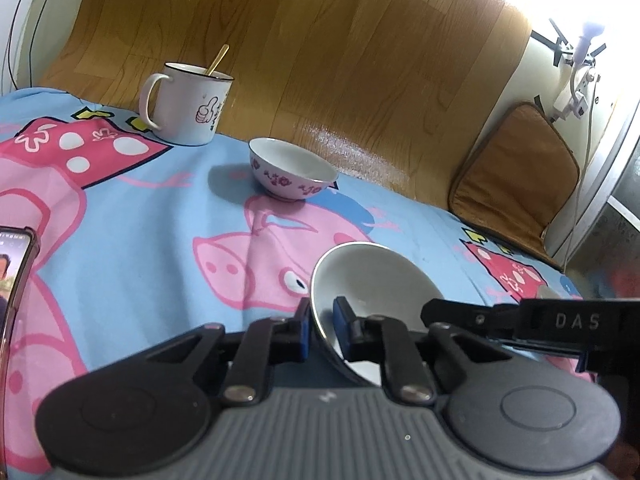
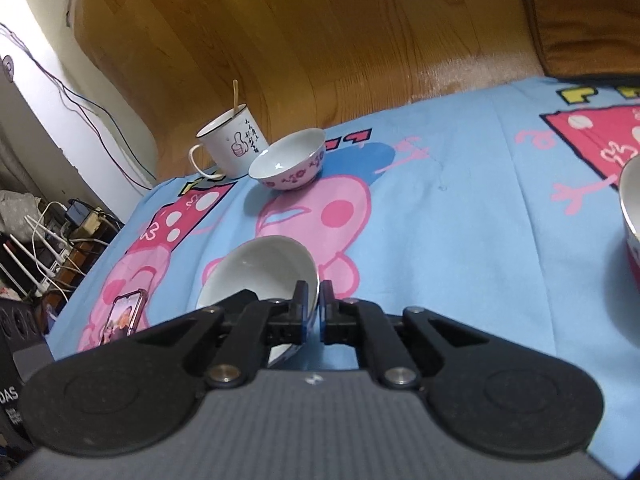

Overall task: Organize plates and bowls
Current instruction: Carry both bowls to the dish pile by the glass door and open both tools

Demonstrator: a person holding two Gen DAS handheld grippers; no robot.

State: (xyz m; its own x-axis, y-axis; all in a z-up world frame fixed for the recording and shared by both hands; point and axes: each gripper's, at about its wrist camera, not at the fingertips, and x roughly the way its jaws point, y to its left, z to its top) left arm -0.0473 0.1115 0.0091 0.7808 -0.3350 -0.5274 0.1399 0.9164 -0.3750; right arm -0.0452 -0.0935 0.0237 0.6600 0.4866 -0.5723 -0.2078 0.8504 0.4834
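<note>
A plain white bowl [image 1: 372,280] is tilted above the blue cartoon cloth [image 1: 140,220]. My left gripper [image 1: 322,320] is shut on its left rim, and my right gripper [image 2: 314,304] is shut on its right rim; the bowl also shows in the right wrist view [image 2: 260,268]. The right gripper's black arm reaches in from the right in the left wrist view. A small white bowl with pink flowers [image 1: 292,170] stands upright farther back, also seen in the right wrist view [image 2: 290,160].
A white mug [image 1: 188,104] with a stick in it stands at the back, next to the flowered bowl. A phone [image 2: 124,314] lies on the cloth at left. Another bowl's edge [image 2: 630,216] shows at right. A brown cushion [image 1: 516,176] sits by the wall.
</note>
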